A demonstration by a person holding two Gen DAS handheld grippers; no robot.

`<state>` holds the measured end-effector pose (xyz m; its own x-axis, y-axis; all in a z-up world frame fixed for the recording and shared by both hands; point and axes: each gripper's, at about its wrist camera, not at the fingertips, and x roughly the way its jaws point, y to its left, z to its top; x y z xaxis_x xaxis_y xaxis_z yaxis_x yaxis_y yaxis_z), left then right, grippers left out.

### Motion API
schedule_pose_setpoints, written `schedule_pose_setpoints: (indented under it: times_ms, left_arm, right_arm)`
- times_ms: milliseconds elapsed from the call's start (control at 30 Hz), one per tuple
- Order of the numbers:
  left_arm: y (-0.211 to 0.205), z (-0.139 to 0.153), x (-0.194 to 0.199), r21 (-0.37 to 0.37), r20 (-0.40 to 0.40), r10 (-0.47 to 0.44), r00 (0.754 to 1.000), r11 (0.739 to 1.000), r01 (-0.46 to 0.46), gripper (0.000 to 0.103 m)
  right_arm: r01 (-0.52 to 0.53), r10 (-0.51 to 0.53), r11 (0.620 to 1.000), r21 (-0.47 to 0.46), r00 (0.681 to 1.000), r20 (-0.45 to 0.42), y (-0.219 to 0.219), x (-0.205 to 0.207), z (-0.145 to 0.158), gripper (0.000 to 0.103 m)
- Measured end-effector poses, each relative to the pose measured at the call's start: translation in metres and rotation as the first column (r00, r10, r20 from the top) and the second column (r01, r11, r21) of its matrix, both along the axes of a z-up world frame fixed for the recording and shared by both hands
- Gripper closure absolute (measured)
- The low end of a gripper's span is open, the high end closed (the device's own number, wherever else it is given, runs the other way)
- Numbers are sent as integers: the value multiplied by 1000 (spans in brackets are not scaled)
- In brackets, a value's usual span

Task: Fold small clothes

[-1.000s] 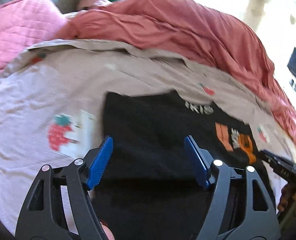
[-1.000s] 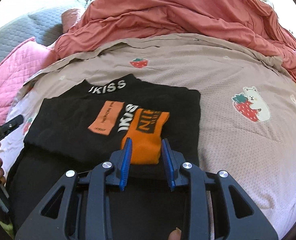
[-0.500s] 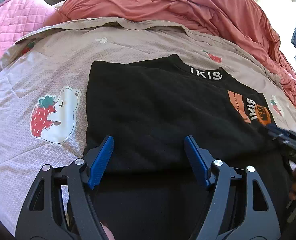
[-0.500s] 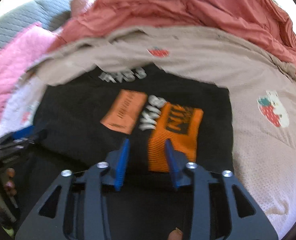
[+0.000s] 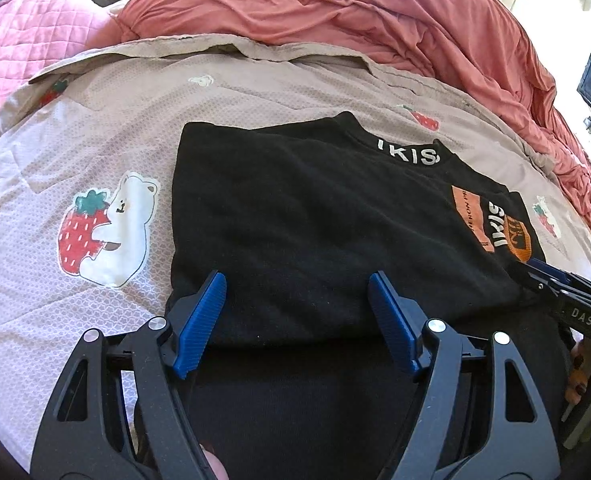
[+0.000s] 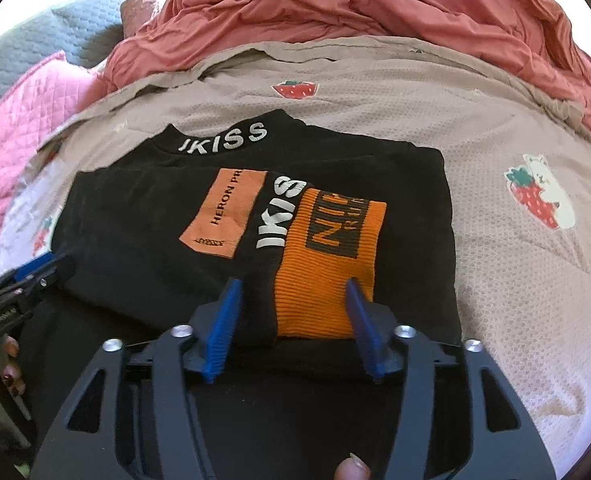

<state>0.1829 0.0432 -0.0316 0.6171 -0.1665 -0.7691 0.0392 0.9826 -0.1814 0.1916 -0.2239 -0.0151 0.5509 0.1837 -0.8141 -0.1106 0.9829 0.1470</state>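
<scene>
Black top (image 6: 143, 216) on bed (image 6: 495, 280): soft, light, limp; pinch near hem corners. Left gripper (image 5: 297, 312) wide open, empty; right gripper (image 6: 291, 320) just opening, probably holding nothing.

Open tongs (image 5: 297, 312) over black top (image 5: 315, 224)

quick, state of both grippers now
left gripper: open, holding nothing
right gripper: open, jaws just been opening over the black top, nothing held

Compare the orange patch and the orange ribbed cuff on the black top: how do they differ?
The orange patch is flat, paler, with small black lettering; the orange ribbed cuff is ribbed, brighter, with large block letters. The patch lies left of the white IKISS lettering, the cuff right. Both lie on the folded black top.
</scene>
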Motion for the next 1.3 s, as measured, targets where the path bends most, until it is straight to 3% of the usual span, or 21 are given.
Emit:
schedule_pose_setpoints:
  times_ms: [267,400,533,600,667,1300]
  left_arm:
    - [4,8,-2,6,10,16,1000,1000,-17,36]
    - [9,15,-4,17,25,34,999,999,-34,28]
    - [14,24,-6,22,46,60,997,998,-61,19]
    - [16,29,-7,42,64,75,995,996,-77,11]
    - [17,35,-10,64,85,79,993,994,-85,10]
    - [49,59,-32,29,179,170,969,984,-178,10]
  right_arm:
    - [11,-11,1000,7,1000,18,1,-7,10,36]
    - [17,-18,1000,21,999,34,-1,-11,18,30]
    - [16,-18,999,40,999,43,0,-12,25,30]
    - [15,-17,999,41,999,48,1,-13,28,28]
    - [29,-31,999,39,998,58,1,-14,30,11]
    - [39,-46,997,60,992,117,0,-25,60,8]
